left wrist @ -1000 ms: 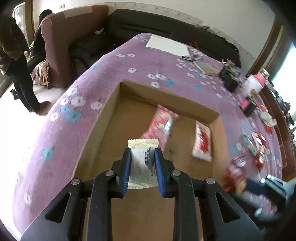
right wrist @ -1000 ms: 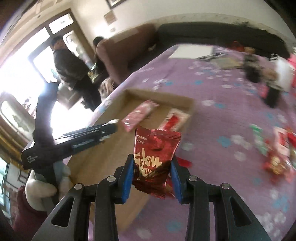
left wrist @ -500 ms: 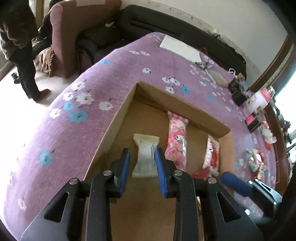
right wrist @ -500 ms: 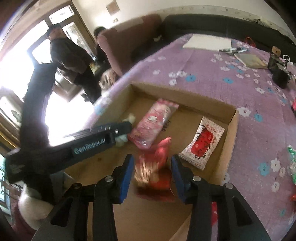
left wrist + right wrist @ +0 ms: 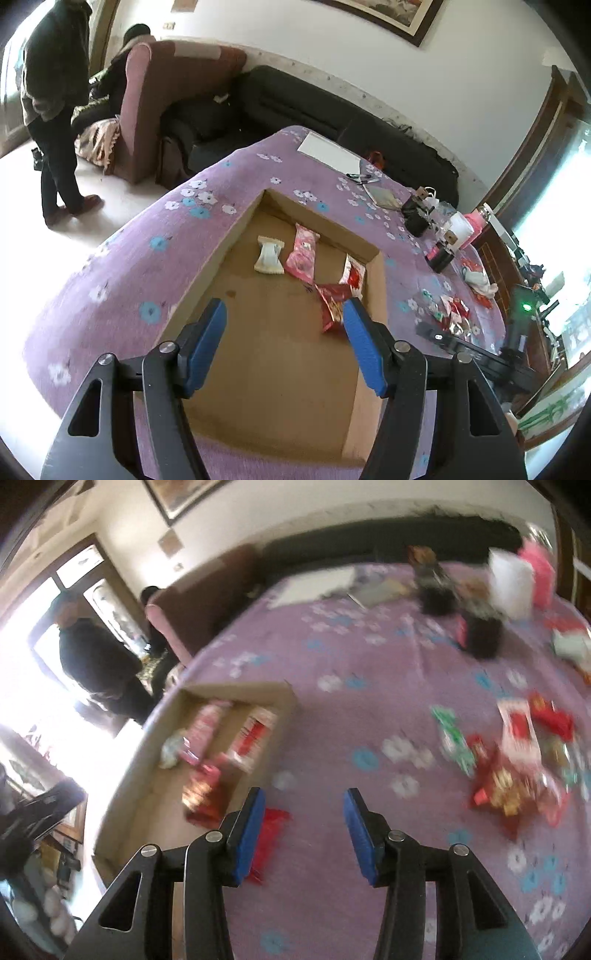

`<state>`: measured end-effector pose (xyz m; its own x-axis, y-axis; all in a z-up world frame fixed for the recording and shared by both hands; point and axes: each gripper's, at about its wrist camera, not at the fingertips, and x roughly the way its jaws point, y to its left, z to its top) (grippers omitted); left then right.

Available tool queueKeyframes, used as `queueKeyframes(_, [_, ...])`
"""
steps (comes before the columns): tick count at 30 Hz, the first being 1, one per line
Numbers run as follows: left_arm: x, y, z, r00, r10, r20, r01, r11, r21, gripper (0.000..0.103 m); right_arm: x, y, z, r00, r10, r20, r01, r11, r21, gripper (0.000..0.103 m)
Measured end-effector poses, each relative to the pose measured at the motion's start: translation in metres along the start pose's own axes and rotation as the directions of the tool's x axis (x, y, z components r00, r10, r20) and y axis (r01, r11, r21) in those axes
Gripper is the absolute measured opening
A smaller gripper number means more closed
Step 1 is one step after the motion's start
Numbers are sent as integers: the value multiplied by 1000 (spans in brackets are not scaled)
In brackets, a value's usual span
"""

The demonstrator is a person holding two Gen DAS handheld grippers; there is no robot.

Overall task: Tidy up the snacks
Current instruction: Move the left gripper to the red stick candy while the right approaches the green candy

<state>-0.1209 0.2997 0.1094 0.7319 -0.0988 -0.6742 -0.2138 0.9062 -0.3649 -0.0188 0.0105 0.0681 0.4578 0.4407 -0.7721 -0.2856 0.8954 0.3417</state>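
Note:
A shallow cardboard box [image 5: 332, 230] sits on the purple flowered cloth. On its floor lie a white packet [image 5: 269, 254], a pink packet [image 5: 303, 254], a red-and-white packet [image 5: 354, 273] and a dark red packet [image 5: 334, 302]. My left gripper [image 5: 284, 314] hovers over the box's near half, jaws opening, nothing between them. The right wrist view is blurred. There my right gripper [image 5: 304, 805] hangs over bare cloth just right of the box [image 5: 236, 689], jaws opening and empty. A red packet [image 5: 269, 834] lies on the cloth by its left finger. A pile of loose snacks [image 5: 509, 775] lies to the right.
A person [image 5: 51, 110] stands on the floor at the far left beside a brown armchair [image 5: 166, 107] and a black sofa [image 5: 332, 110]. At the table's far end are a white sheet [image 5: 328, 151], black boxes [image 5: 417, 218] and a pink-and-white container [image 5: 465, 229].
My left gripper let go of the white packet in the box, opened and drew back upward. My right gripper dropped the dark red packet into the box and swung right over the cloth.

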Motion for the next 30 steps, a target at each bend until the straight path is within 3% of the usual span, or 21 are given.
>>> queueKeyframes(5, [3,-19,-17,1000,-15,-12,15,999,33,65,27,9,-9,999,-7,-45,7,1000,-5,47])
queueKeyframes(12, [11,-32,-29,999,-17,-30,19,997,69,65,51,31,-9,1000,-11,-23,10,998,-56,47])
queueKeyframes(23, [20,-46,-45,999,-13,-36,16,996,85,65,36,52,-44,988,-123,-93,90,949,-302,42])
queueKeyframes(25, [16,-50,-47,1000,-14,-23,16,995,100,65,27,43,-48,984,-136,-114,96,949,-301,44])
queueKeyframes(27, [12,-54,-49,999,-34,-16,35,993,114,65,13,26,-44,991,-63,-121,31,968,-250,44])
queueKeyframes(30, [10,-63,-52,997,-67,-24,70,987,146,65,-13,-7,-19,998,-63,-3,62,989,-135,46])
